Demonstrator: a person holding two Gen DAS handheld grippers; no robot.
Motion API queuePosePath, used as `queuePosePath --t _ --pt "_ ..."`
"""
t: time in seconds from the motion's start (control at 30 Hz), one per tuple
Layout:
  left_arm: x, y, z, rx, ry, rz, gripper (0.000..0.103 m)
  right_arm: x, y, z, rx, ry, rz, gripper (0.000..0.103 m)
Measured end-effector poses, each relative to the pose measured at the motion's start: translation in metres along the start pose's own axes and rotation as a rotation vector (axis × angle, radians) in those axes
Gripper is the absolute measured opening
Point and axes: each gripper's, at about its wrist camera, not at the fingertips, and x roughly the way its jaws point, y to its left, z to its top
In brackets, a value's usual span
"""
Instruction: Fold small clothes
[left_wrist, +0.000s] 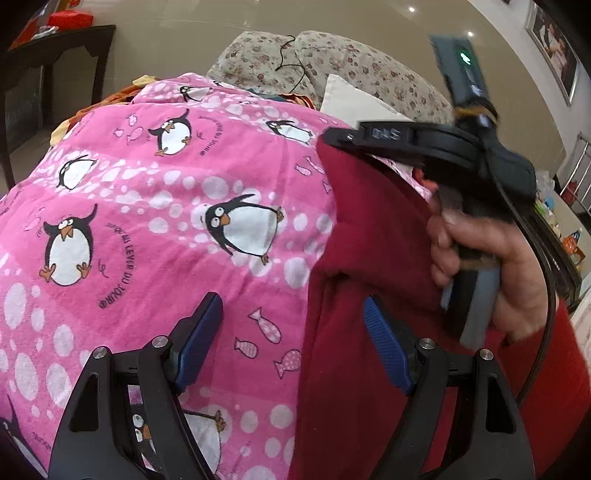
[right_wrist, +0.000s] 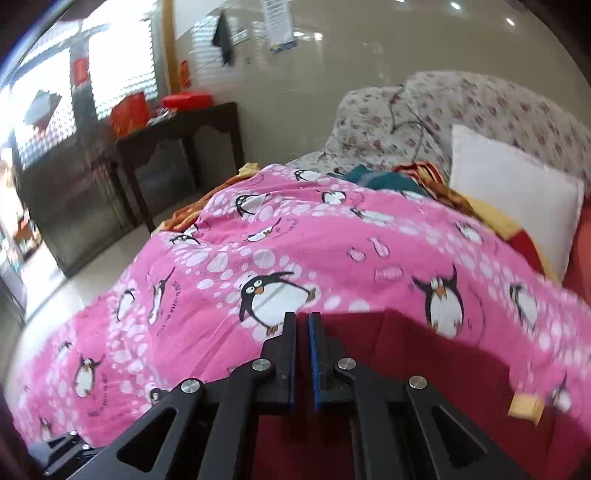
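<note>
A dark red garment (left_wrist: 362, 258) lies on a pink penguin-print sheet (left_wrist: 147, 184) that covers the bed. My left gripper (left_wrist: 291, 299) hangs open over the garment's left edge, one blue pad above the sheet, the other above the red cloth, nothing pinched. In the left wrist view a hand (left_wrist: 480, 258) holds my right gripper (left_wrist: 328, 138), and a corner of the red cloth rises to its tip. In the right wrist view the right gripper (right_wrist: 303, 315) is shut at the far edge of the red garment (right_wrist: 406, 369), with the sheet (right_wrist: 295, 240) beyond.
Floral cushions (right_wrist: 461, 107) and a white pillow (right_wrist: 517, 192) stand at the bed's far end, with a heap of other clothes (right_wrist: 388, 177) in front of them. A dark wooden table (right_wrist: 177, 129) stands left of the bed. A cable lies on the cushions.
</note>
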Motion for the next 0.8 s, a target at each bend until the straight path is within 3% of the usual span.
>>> queuePosePath --t 0.1,0.17,0.2,0.23,0.4,0.43,0.5,0.57,0.6,0.63,0.8 --pt "-0.003 0.000 0.001 0.003 -0.018 -0.007 0.079 -0.042 -0.009 -0.011 0.038 -0.015 0.016 0.014" --pt "-0.007 -0.003 0.001 0.022 -0.038 -0.006 0.079 -0.091 -0.024 -0.032 0.057 -0.027 -0.011 0.025" --pt "-0.009 -0.005 0.001 0.030 -0.047 -0.008 0.079 -0.111 -0.033 -0.042 0.053 -0.024 -0.048 0.038" --pt "-0.012 -0.008 0.000 0.045 -0.066 -0.015 0.079 -0.130 -0.043 -0.054 0.046 -0.015 -0.099 0.047" --pt "-0.020 -0.019 -0.003 0.098 -0.116 -0.034 0.079 -0.207 -0.119 -0.112 0.065 0.061 -0.554 0.053" --pt "-0.019 -0.020 -0.003 0.101 -0.112 -0.041 0.079 -0.215 -0.141 -0.124 0.119 0.080 -0.608 0.055" --pt "-0.016 -0.020 -0.002 0.101 -0.103 -0.042 0.079 -0.220 -0.184 -0.149 0.266 0.146 -0.621 0.055" --pt "-0.014 -0.020 -0.001 0.098 -0.101 -0.038 0.079 -0.215 -0.209 -0.166 0.377 0.198 -0.558 0.049" --pt "-0.013 -0.019 0.000 0.094 -0.099 -0.039 0.079 -0.212 -0.216 -0.173 0.418 0.186 -0.484 0.024" --pt "-0.012 -0.018 0.000 0.088 -0.097 -0.039 0.079 -0.212 -0.216 -0.173 0.427 0.159 -0.440 0.008" --pt "-0.007 -0.016 -0.002 0.076 -0.079 -0.031 0.079 -0.238 -0.185 -0.148 0.311 -0.075 -0.521 0.007"
